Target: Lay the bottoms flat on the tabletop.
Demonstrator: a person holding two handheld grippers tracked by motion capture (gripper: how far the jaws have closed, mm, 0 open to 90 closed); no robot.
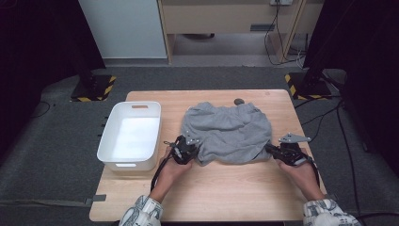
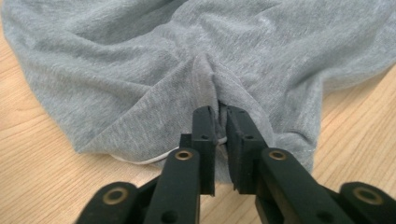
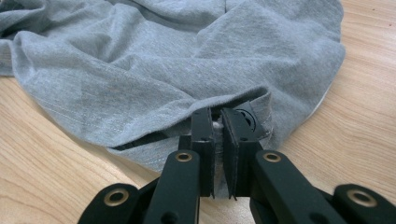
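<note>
A: Left tongs [image 2: 220,114] are pinching a bunched fold at the near hem of the shorts [image 2: 154,70]. The cloth puckers right into the jaws.

B: Right tongs [image 3: 217,116] the same: pressed together on the hem of the shorts [image 3: 154,70], with a bit of cloth caught between the pads.

A: So where does the garment sit?

B: Flat on the desk [image 1: 221,188], about the middle, waistband at the far side. From above, the left tongs [image 1: 184,149] hold its near left corner and the right tongs [image 1: 278,151] its near right corner. The bin [image 1: 131,136] stands just beside it, to the left.

A: Looks like a fold is coming. How to do it well?

B: I'd lift both corners together and level, keeping the hem taut between them so it doesn't sag. Carry it over toward the waistband and lay it down edge on edge. The left bite looks thin, so no jerking.
</note>
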